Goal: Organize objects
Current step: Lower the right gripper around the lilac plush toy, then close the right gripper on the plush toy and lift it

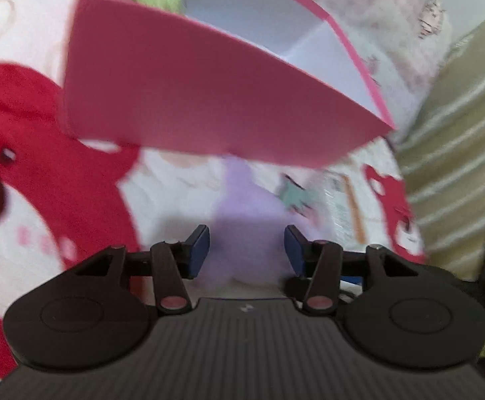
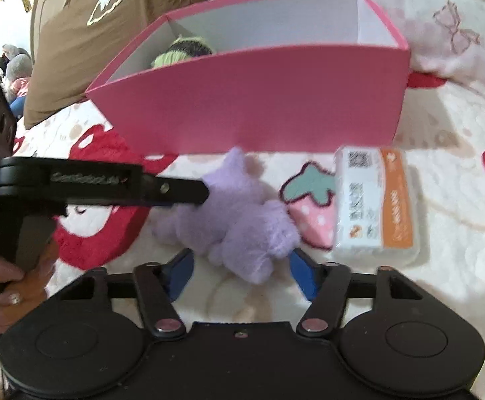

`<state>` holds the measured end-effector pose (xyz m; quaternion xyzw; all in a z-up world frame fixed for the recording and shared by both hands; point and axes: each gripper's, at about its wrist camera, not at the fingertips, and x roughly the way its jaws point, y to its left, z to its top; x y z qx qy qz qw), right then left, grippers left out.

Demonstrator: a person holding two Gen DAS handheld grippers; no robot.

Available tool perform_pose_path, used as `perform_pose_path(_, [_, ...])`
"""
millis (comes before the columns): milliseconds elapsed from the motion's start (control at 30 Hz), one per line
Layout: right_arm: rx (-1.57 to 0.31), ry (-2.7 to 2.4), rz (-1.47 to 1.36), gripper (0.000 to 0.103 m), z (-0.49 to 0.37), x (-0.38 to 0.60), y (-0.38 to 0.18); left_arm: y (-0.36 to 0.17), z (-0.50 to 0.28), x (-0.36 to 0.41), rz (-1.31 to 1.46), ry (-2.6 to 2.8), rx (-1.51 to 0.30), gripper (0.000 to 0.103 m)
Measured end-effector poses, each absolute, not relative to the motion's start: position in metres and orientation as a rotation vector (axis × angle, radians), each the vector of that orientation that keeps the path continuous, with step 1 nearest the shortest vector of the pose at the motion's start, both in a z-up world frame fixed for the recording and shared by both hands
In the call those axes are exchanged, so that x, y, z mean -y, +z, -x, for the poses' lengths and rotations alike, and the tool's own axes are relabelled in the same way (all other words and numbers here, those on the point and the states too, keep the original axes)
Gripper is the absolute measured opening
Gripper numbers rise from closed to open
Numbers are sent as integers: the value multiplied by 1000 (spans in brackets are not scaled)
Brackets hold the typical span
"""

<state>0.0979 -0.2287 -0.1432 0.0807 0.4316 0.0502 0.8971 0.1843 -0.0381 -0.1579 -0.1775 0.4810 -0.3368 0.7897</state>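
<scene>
Partly done: green plush (image 2: 182,51) already inside pink box (image 2: 259,100), upper centre. Left to pack: purple plush (image 2: 239,220) at centre, tissue pack (image 2: 375,203) right. Left gripper (image 1: 246,250) and right gripper (image 2: 240,270) both spread, empty.

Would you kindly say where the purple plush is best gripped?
Probably across its thick middle, coming from above with the open right gripper already nearest. The plush lies flat on the blanket, soft and bulky there, while its ears and limbs are thin.
</scene>
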Motion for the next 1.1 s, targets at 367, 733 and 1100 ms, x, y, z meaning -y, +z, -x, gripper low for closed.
perform_pose_path(367, [-903,139,-122,45,-100,230,-147,-141,-157,55,301,-606,-1129,35])
perform_pose_path(733, [-948,172,-112,69,-105,222,-136,-156,-175,38,406,-542,-1103,41])
perform_pose_path(1100, [-947,191,-78,85,-121,213,-144,-165,-175,41,478,-536,-1154,34])
